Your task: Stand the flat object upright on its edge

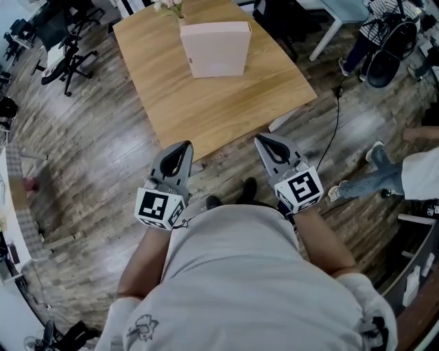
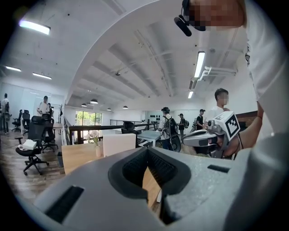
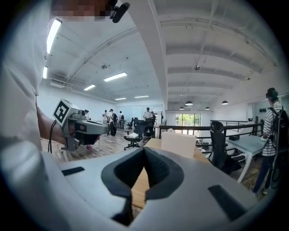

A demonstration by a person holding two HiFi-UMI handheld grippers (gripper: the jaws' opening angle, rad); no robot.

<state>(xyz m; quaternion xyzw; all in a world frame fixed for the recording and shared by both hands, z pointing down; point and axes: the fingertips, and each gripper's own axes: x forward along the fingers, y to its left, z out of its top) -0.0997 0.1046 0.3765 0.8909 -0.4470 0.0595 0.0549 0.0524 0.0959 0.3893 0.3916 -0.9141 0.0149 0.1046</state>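
A pale pink flat box stands upright on the far part of the wooden table. It also shows as a pale upright slab in the left gripper view and the right gripper view. My left gripper and right gripper hover side by side just short of the table's near edge, well back from the box. Both are shut with nothing between their jaws, as each own view shows for the left gripper and the right gripper.
A small vase of flowers stands right behind the box. Office chairs stand left of the table. A black cable runs over the floor at the right, near a person's legs. Several people stand farther off.
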